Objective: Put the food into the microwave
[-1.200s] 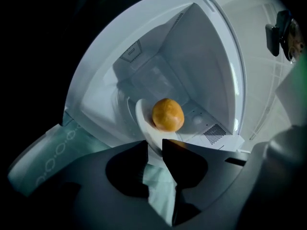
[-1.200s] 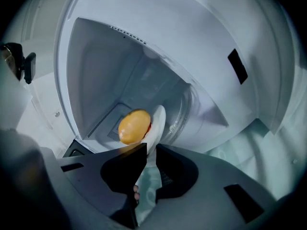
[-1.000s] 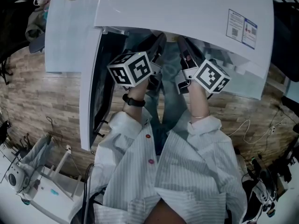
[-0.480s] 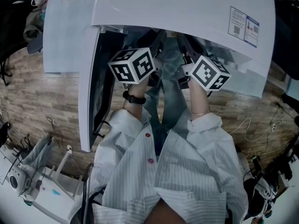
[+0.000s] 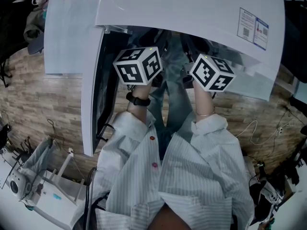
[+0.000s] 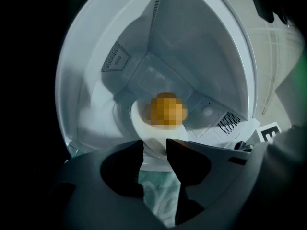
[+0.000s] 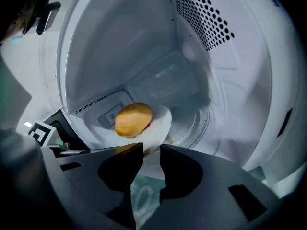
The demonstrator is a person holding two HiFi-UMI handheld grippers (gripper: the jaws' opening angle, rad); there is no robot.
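As both forearms reach into the open cavity, the head view shows little of the tools beyond their cubes. The left marker cube (image 5: 139,65) and right marker cube (image 5: 211,74) sit side by side just under the front edge of the white microwave (image 5: 192,8). Its door (image 5: 91,80) is swung out on the person's left, clear of the arms. Jaws and food are hidden here by the microwave's top. Left gripper view: the left gripper (image 6: 154,150) has its jaws drawn narrow onto the rim of a white plate (image 6: 141,128), with the rim between the two tips. The bun (image 6: 167,110) on the plate reads only as an orange-yellow lump under a mosaic patch. The plate is well inside the cavity, with a vent grille (image 6: 115,56) on the wall behind it. Right gripper view: the right gripper (image 7: 151,150) pinches the opposite rim in the same way, jaws narrow on the edge. The bun is golden, with a trace of red beneath, and lies near the plate's middle. The turntable ring (image 7: 206,123) shows on the cavity floor beyond. Cannot tell whether the plate rests on it or hangs just above. Judgement: gripping both rims keeps the plate level so the bun does not slide. The plate is about in place; setting down and letting go remain.
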